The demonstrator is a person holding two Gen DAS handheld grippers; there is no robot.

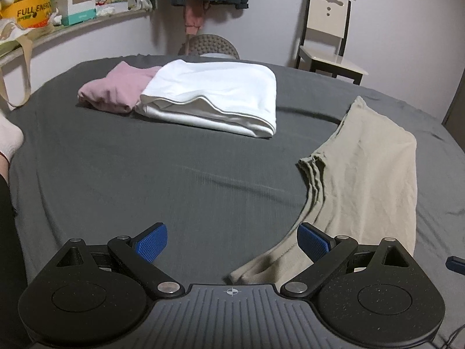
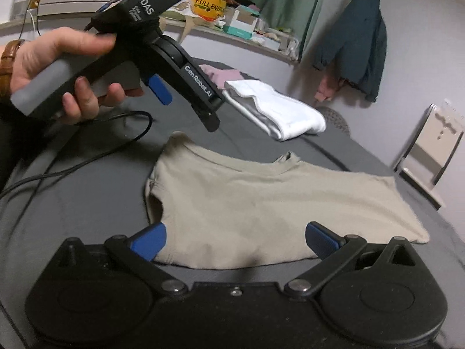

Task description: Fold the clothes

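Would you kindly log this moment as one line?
left gripper: open, empty | right gripper: open, empty | beige shirt: flat, unfolded | white garment: folded | pink garment: folded

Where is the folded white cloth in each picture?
Left wrist view: the folded white cloth lies upper centre on the grey sheet, touching a pink garment on its left.
Right wrist view: the white cloth lies upper centre-right, beyond the beige shirt.
Shared landmark: the yellow "FULL ENERGY" box on the shelf.

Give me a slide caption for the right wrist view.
Open right gripper above a half-folded beige shirt on grey bedding, left gripper raised.
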